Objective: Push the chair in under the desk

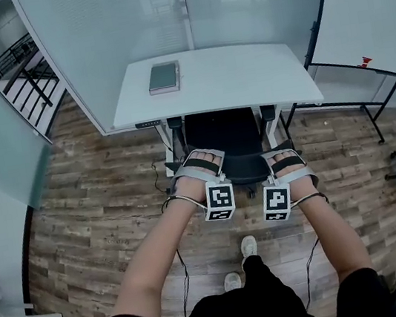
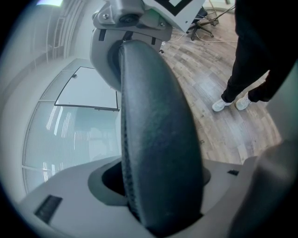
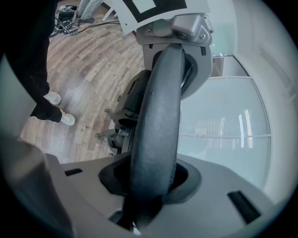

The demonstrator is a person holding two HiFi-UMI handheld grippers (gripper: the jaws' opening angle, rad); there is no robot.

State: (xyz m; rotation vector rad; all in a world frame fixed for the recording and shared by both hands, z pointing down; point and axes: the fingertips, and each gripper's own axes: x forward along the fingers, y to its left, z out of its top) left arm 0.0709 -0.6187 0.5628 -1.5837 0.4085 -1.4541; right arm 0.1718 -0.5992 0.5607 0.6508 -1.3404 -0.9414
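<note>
Step in hand: tail end of the push, by the look of it. The chair (image 1: 223, 135) sits square to the desk (image 1: 245, 78), seat already under the top & backrest (image 2: 158, 153) just at the desk's near edge, centred btwn the desk legs. The person stands right behind it, shoes (image 1: 249, 245) on the wood floor (image 1: 114, 198), both arms out straight. The left gripper (image 1: 201, 157) is on the backrest's top edge toward its left end. Its own view shows the thick padded rim filling the gap btwn the jaws, which stand fairly wide & look closed on it. The right gripper (image 1: 282, 156) is on the same edge toward the right end. The rim is thinner there, so the jaws are narrower. They're on the rim, w/ a dark sliver on one side, so the hold looks light rather than hard. Both grippers are near each other, level, approx symmetric, which should keep the push straight. A notebook (image 1: 163, 77) lies on the desk's far left part, well clear, no bearing on the job. Next move, as a judgement: if any travel is left it's a short, even shove fwd w/ both hands, not one-sided, or the chair may slew on its castors. What look like armrests (image 1: 268, 112) are at the desk edge, so contact w/ the top or the legs is the thing to watch. After that, open both jaws fully & lift straight off w/o dragging the chair back out.
</note>
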